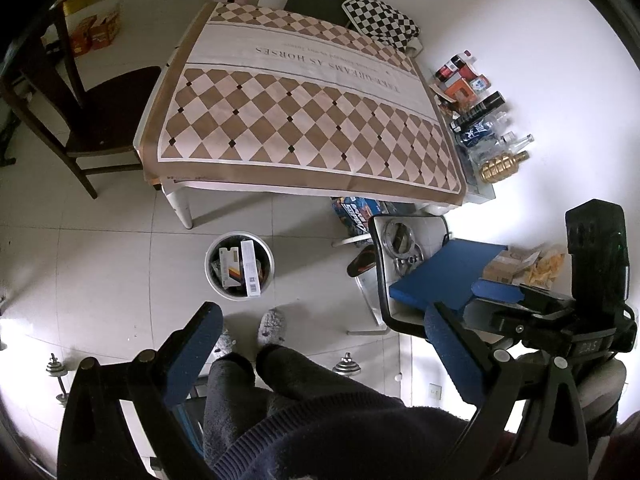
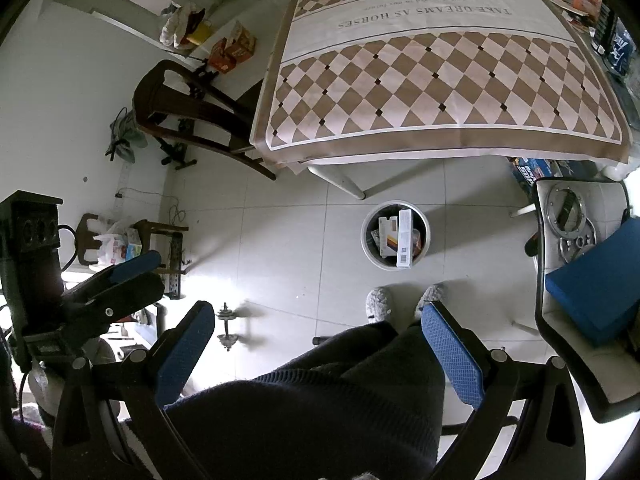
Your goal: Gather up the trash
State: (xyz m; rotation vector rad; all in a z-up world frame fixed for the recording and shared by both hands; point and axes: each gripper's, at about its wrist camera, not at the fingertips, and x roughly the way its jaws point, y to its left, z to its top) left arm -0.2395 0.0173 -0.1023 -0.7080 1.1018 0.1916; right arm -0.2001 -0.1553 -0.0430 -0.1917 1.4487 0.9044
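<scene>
A round white trash bin stands on the tiled floor in front of the table, with several cardboard boxes and wrappers inside; it also shows in the right wrist view. My left gripper is open and empty, held high above the floor over the person's legs and slippers. My right gripper is open and empty too, at about the same height. The right gripper's body shows at the right of the left wrist view. The table's checkered cloth has nothing lying on it.
A dark wooden chair stands left of the table. A white chair with a blue cushion and metal rings is at the right. Bottles and boxes line the wall beside the table. Dumbbells lie on the floor.
</scene>
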